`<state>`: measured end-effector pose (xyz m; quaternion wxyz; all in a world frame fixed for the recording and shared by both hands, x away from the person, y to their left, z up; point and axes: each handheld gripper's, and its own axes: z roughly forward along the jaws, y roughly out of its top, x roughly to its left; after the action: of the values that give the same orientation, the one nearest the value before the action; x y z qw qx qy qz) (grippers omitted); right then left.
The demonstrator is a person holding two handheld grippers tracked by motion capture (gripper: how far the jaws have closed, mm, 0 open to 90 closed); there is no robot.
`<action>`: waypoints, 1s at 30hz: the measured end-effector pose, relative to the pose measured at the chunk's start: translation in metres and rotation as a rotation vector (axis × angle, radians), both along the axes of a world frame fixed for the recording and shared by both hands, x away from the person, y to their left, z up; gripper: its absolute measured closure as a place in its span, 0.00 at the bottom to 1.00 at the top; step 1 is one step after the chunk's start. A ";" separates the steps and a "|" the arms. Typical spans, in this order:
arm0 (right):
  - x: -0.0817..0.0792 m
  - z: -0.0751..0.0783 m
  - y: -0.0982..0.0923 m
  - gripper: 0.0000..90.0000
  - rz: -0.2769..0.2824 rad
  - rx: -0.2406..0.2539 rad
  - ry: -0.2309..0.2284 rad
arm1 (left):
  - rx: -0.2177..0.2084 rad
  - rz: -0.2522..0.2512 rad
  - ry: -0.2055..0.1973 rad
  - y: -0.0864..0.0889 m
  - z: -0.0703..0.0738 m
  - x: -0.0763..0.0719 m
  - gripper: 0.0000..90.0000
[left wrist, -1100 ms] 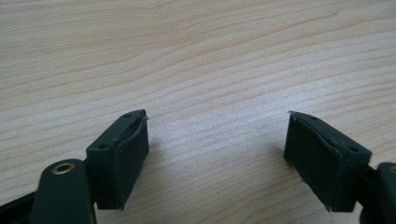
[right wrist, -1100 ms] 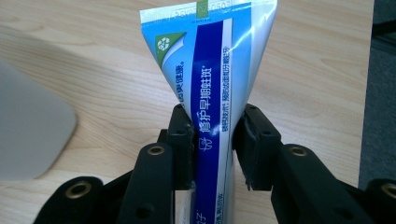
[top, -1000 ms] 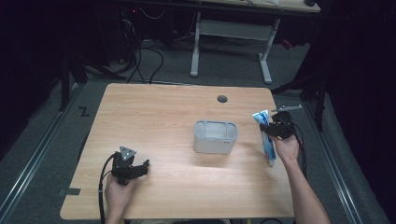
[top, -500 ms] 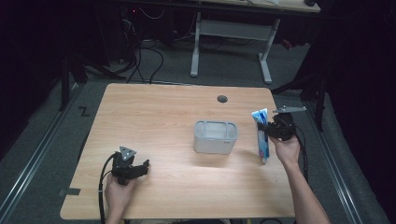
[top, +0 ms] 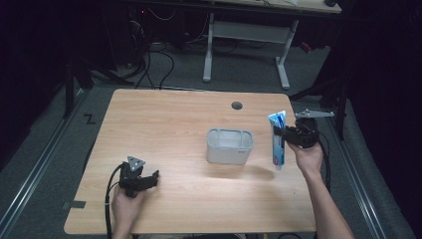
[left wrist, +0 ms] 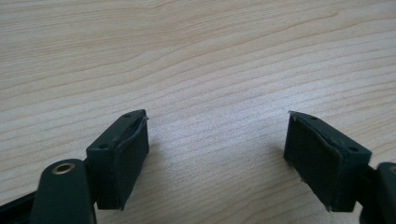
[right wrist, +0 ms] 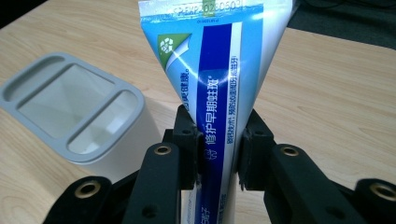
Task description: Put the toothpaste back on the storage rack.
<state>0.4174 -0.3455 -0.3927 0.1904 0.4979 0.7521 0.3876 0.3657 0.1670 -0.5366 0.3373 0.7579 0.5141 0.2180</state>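
A blue and white toothpaste tube (top: 277, 142) hangs nearly upright at the right of the wooden table, crimped end up, cap end down. My right gripper (top: 284, 135) is shut on its middle; in the right gripper view both pads press the toothpaste tube (right wrist: 219, 93), held by my right gripper (right wrist: 217, 149). A grey holder (top: 229, 145) with three top openings stands mid-table, to the tube's left; the holder (right wrist: 74, 112) looks hollow inside. My left gripper (top: 149, 180) rests low near the table's front left, open, and in its own view the left gripper (left wrist: 217, 158) has bare wood between its jaws.
The wooden table (top: 164, 124) has a round cable hole (top: 237, 105) near its back edge. A white desk frame (top: 246, 35) and cables stand on the dark floor behind. Metal rails run along both sides of the table.
My right gripper has risen with the toothpaste tube, which went from lying slanted on the table to hanging almost upright. The left gripper has stayed put.
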 end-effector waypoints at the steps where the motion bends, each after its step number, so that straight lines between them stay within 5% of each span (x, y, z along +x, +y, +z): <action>1: -0.001 0.002 0.000 0.81 0.005 0.004 -0.001 | 0.000 0.000 0.000 0.000 0.000 0.000 0.25; 30: -0.018 0.043 0.023 0.81 0.140 0.120 -0.094 | 0.000 0.000 0.000 0.000 0.000 0.000 0.25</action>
<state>0.3990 -0.3224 -0.3494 0.1678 0.4361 0.7505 0.4673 0.3657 0.1670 -0.5366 0.3372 0.7581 0.5139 0.2180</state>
